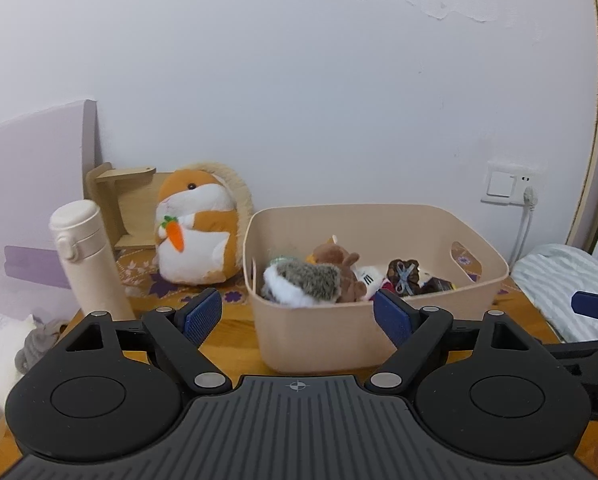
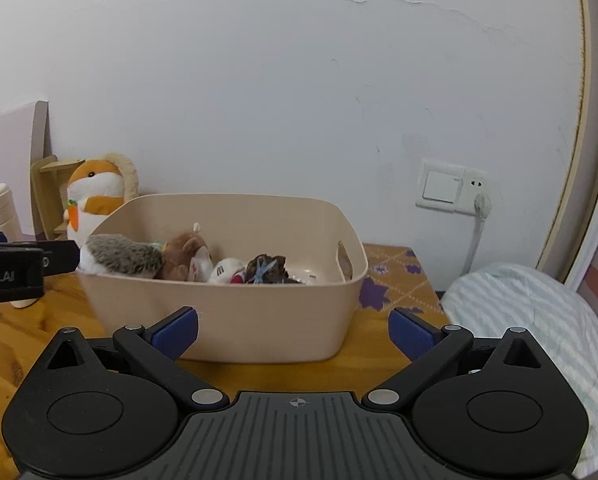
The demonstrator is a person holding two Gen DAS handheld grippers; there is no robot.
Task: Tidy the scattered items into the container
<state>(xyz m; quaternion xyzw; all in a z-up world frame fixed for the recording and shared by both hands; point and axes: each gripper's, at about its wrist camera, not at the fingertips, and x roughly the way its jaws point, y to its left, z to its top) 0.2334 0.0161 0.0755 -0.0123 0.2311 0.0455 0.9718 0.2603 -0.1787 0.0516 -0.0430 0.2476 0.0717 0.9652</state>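
A beige plastic bin point(image 1: 323, 332) point(image 2: 235, 320) stands on the wooden table. Inside lie a grey hedgehog plush point(image 1: 303, 280) point(image 2: 119, 258), a brown plush point(image 1: 335, 258) point(image 2: 185, 256), a white toy point(image 1: 369, 278) point(image 2: 227, 270) and a dark bundle tied with blue string point(image 1: 405, 276) point(image 2: 267, 268). My left gripper point(image 1: 297, 318) is open and empty, just in front of the bin. My right gripper point(image 2: 293, 332) is open and empty, also in front of the bin.
A large orange-and-white hamster plush with a carrot point(image 1: 195, 224) point(image 2: 95, 196) sits left of the bin against a wooden stand point(image 1: 119, 200). A cream bottle point(image 1: 89, 256) stands at the left. A striped pillow point(image 2: 539, 336) lies at the right. A wall socket with a cable point(image 2: 455, 192) is behind.
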